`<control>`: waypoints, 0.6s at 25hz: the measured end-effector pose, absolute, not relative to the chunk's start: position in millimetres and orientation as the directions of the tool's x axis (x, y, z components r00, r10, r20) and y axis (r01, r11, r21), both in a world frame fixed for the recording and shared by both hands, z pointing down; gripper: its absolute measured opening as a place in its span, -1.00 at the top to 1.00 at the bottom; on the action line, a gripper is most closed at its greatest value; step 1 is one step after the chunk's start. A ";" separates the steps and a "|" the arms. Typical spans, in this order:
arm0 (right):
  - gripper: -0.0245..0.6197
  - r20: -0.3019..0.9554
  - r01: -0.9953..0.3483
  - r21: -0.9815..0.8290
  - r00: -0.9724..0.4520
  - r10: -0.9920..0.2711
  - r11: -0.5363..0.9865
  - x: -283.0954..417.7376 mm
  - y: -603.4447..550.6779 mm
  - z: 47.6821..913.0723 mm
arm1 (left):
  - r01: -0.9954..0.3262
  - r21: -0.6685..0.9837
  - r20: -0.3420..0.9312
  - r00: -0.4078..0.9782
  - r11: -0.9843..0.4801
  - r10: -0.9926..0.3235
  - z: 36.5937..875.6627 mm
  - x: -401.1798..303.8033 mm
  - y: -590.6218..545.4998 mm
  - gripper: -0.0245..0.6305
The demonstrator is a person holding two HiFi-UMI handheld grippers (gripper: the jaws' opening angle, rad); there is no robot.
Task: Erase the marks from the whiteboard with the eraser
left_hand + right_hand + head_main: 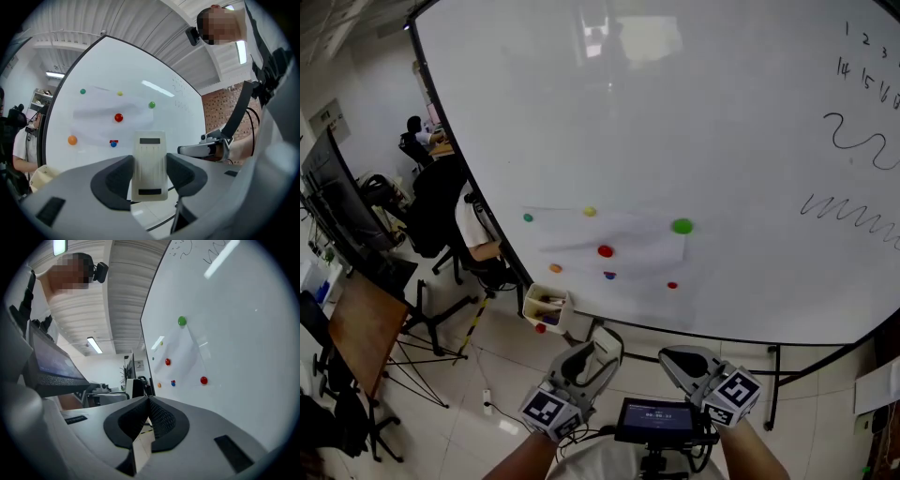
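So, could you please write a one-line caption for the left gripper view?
Left gripper clamping a white eraser, facing a whiteboard dotted with coloured magnets.

All three views face the whiteboard.

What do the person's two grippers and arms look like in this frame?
The left gripper and the right gripper match. Each has a light grey, rounded plastic body, and the jaws are lined with dark grey textured pads. Each carries a cube with black-and-white square markers at its rear. The forearms show no sleeves.
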State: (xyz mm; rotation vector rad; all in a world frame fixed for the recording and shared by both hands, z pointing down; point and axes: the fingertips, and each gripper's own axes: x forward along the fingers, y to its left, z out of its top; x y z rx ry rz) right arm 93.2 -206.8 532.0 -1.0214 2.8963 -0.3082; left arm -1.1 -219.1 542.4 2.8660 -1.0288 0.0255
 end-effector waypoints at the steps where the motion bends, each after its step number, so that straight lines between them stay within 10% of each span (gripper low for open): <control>1: 0.88 0.017 -0.615 -0.208 -0.779 -0.626 0.760 96.2 -206.4 534.1 | -0.637 0.088 0.053 0.771 -0.766 -0.635 544.1 3.3 -219.3 0.16; 15: 0.88 0.002 -0.571 -0.244 -0.809 -0.588 0.784 139.5 -208.9 544.9 | -0.682 0.093 0.085 0.732 -0.726 -0.676 563.7 43.8 -217.0 0.16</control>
